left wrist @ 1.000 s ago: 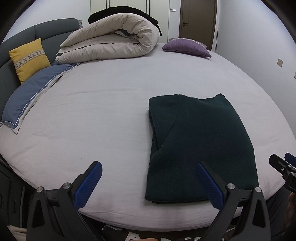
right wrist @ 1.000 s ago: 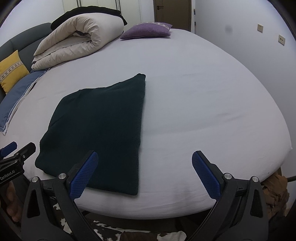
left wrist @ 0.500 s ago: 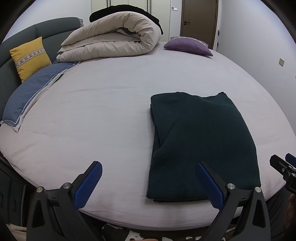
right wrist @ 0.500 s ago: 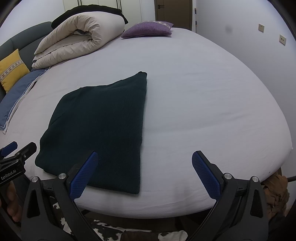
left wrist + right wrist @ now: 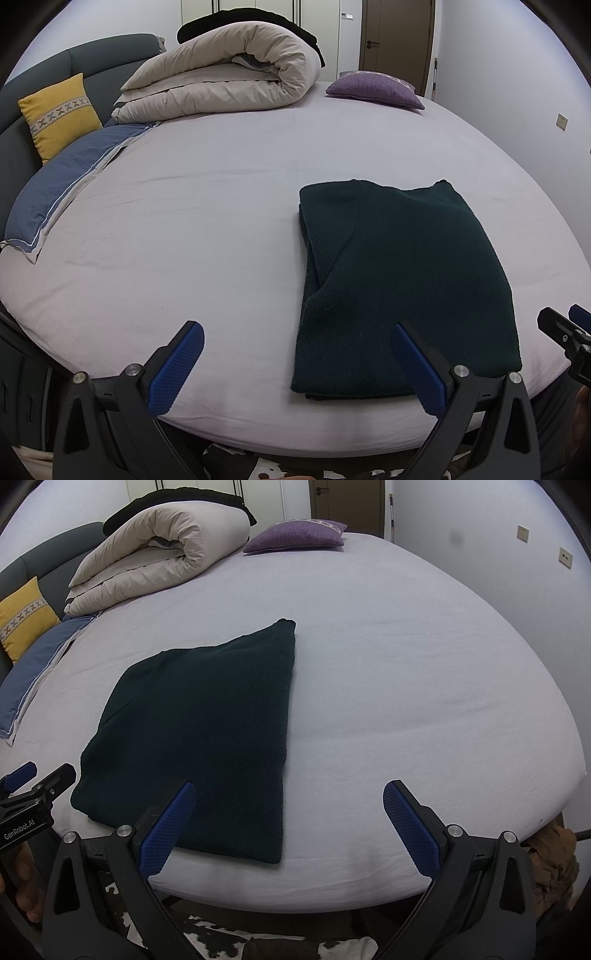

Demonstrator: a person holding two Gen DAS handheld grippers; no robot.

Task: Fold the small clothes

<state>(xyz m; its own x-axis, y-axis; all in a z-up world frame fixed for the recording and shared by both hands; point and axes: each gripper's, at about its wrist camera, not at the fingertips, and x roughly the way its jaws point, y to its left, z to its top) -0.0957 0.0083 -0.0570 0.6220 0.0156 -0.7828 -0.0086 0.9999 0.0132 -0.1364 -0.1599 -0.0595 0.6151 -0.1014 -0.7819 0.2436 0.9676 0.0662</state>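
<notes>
1. Two sets of tongs hang at the near edge of the bed [image 5: 229, 206], both spread wide apart and gripping nothing: the left tongs [image 5: 295, 354] sit just off the sweater's near left corner, the right tongs [image 5: 288, 812] just off its near right corner.
2. Both are held low and level, pointing across the mattress, side by side; each one's tip shows at the edge of the other's view.
3. Just beyond them lies the dark green knit sweater [image 5: 402, 280], folded into a flat rectangle, its near hem close to the mattress edge, its layered fold along the left side.
4. I'd judge the risk is here: a pinch at the hem may catch only the top layer, and the stack would peel open. A tug toward the edge could also drag the soft knit off the bed.
5. Farther back rest a blue pillow [image 5: 55, 199], a yellow cushion [image 5: 59, 110], a rolled beige duvet [image 5: 221, 88] and a purple cushion [image 5: 373, 88], well clear of the work.
</notes>
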